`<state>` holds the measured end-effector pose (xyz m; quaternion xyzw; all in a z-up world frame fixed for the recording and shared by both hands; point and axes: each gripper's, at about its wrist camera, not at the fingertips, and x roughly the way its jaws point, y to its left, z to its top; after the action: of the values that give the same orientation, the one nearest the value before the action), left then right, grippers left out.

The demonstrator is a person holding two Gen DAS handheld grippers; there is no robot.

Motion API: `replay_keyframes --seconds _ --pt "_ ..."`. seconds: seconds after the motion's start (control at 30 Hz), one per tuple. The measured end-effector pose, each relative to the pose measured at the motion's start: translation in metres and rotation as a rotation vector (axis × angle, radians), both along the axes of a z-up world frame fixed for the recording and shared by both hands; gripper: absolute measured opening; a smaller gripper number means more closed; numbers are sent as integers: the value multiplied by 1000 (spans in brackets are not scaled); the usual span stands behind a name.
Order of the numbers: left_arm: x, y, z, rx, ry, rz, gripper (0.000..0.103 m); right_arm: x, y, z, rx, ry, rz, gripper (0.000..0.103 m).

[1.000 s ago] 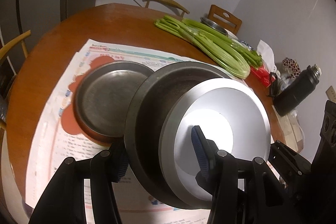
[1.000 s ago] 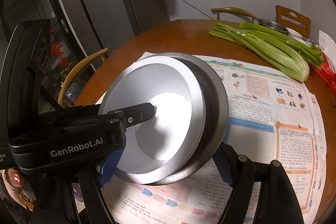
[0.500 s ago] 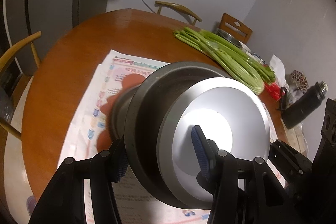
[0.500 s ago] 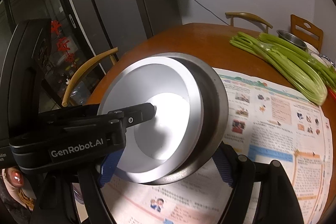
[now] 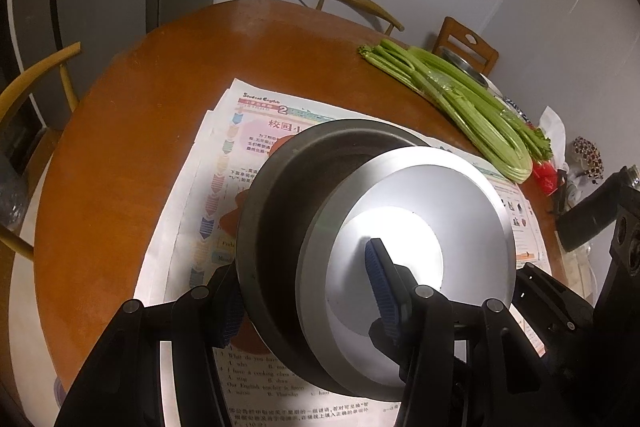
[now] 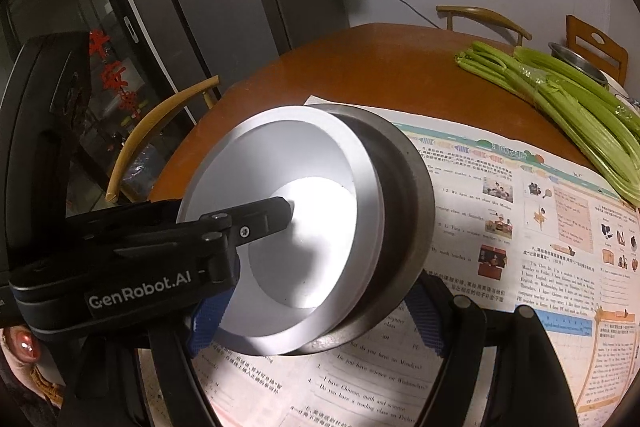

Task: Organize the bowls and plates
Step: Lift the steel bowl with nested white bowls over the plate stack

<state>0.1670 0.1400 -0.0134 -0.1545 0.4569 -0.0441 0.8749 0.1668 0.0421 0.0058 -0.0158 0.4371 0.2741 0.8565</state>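
The left gripper clamps the near walls of two nested dishes: a silver bowl sits inside a darker bowl. Both are tilted on edge above the newspaper on the table. The right gripper straddles the same stack; whether it grips cannot be told. Celery lies well apart.
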Motion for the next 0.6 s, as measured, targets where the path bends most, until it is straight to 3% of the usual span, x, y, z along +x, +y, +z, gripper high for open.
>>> replay_keyframes --seconds 0.6 --pt "0 15 -8 24 -9 36 57 -4 20 -3 -66 -62 -5 77"
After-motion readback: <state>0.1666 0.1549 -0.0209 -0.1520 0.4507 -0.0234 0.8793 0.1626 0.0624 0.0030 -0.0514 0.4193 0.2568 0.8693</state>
